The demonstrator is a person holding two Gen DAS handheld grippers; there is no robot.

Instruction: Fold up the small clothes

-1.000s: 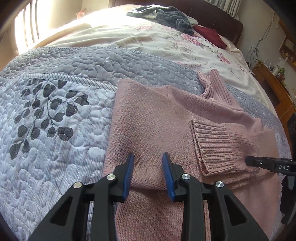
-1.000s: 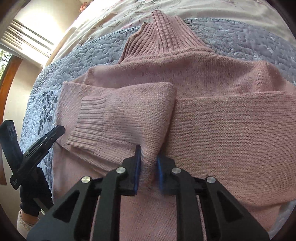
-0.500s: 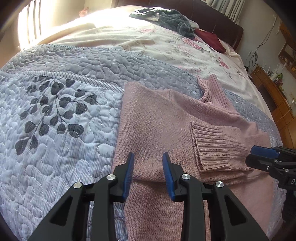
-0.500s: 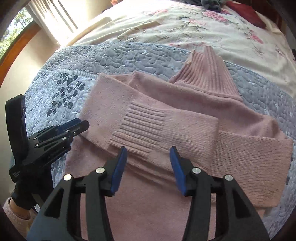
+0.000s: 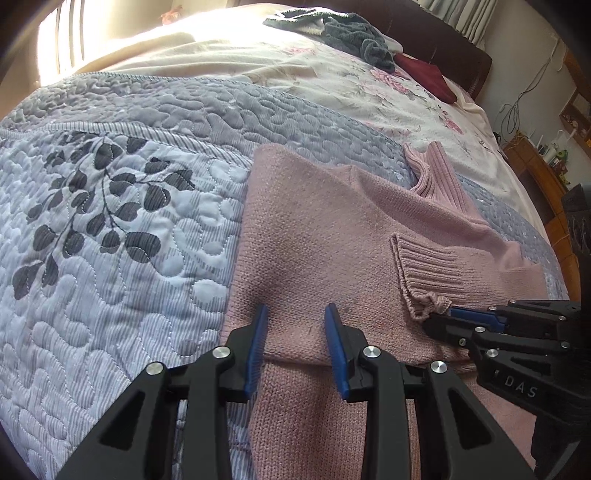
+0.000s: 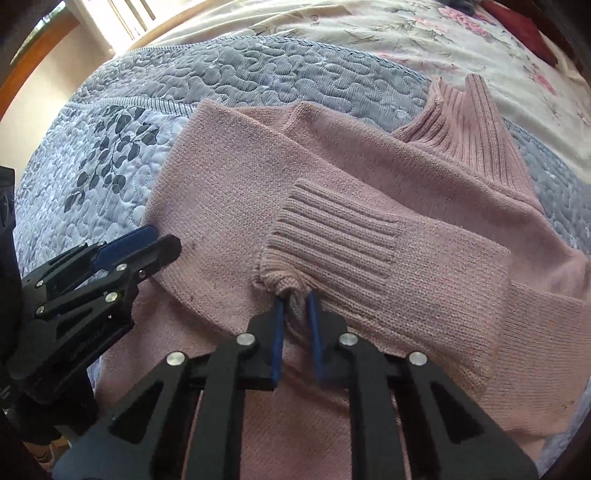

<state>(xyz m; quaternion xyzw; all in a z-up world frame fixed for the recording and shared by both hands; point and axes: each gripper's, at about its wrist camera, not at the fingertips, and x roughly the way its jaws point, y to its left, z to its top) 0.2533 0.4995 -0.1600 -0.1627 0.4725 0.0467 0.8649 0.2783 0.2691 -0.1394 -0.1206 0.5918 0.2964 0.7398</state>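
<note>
Handling this pink sweater (image 6: 229, 199) should be easy on weight, we judge: a soft, limp knit that sags, stretches and bunches wherever it is pinched. It lies flat on the grey quilt (image 5: 110, 229) near the foot edge of the bed, sleeves folded across the chest, ribbed collar (image 6: 469, 122) toward the head. Our right tool (image 6: 295, 306) is clamped on the lower corner of the ribbed cuff (image 6: 332, 240), which puckers there. Our left tool (image 5: 295, 332) hovers with its jaws apart over a fold edge of the body. We would grip thick seams or ribbing, not single thin layers. Beyond lie a floral bedspread (image 5: 332, 85), dark clothes (image 5: 354, 33) and a wooden headboard (image 5: 443, 48).
</note>
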